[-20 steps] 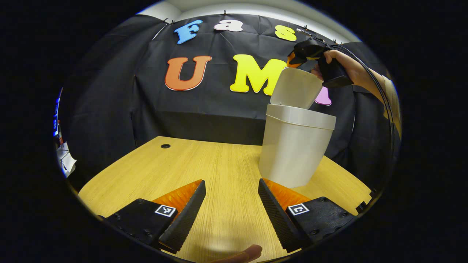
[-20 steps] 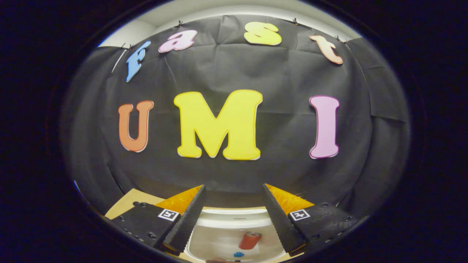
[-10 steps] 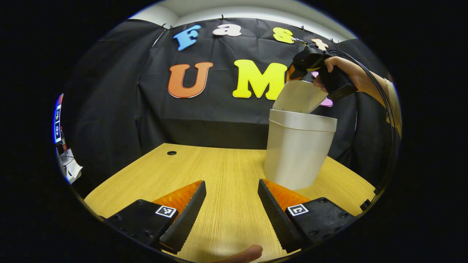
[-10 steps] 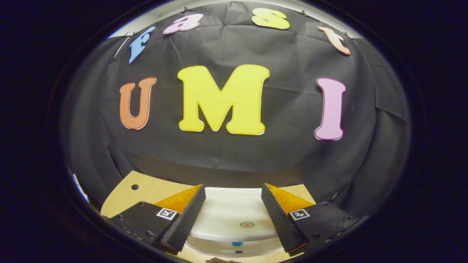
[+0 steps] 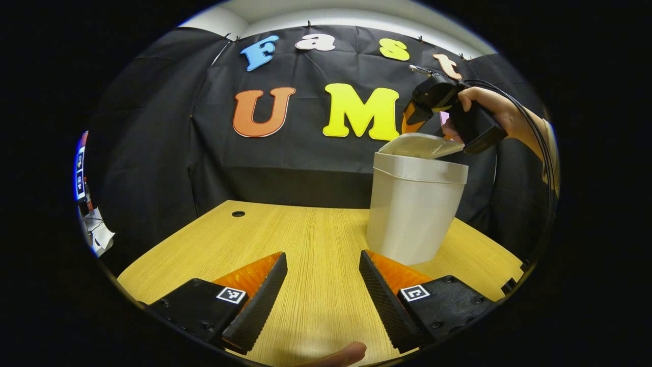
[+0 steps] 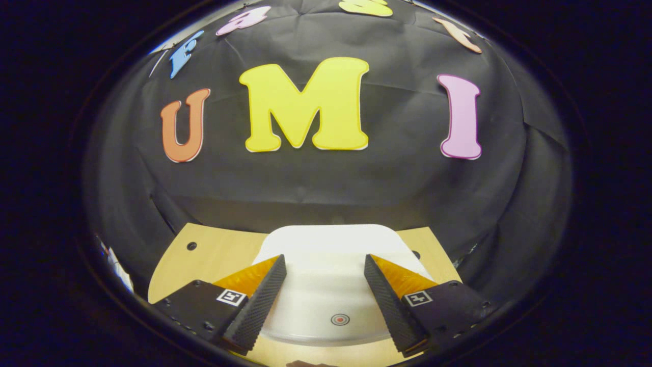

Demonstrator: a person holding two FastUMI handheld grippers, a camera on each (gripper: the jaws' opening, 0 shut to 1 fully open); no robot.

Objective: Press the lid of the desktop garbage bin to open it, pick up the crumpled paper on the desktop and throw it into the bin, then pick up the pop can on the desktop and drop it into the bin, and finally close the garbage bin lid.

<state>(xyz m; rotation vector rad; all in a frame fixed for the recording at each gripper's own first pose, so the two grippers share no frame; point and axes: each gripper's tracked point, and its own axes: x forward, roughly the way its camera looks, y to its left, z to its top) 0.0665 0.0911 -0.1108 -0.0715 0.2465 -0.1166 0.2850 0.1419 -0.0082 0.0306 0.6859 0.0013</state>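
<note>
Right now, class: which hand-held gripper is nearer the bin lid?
Right. The right hand-held gripper sits directly above the bin lid, fingers open over it. The left hand-held gripper hangs low over the table, well short of the bin.

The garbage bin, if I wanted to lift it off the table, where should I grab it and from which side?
Judging by shape, grip the garbage bin just under its rim band, coming in from the side with the jaws wide. The body tapers toward the base, so the wider rim would likely stop it slipping. The lid looks hinged, so avoid it.

Wooden desktop (image 5: 285, 239) under white garbage bin (image 5: 410, 214)
</note>
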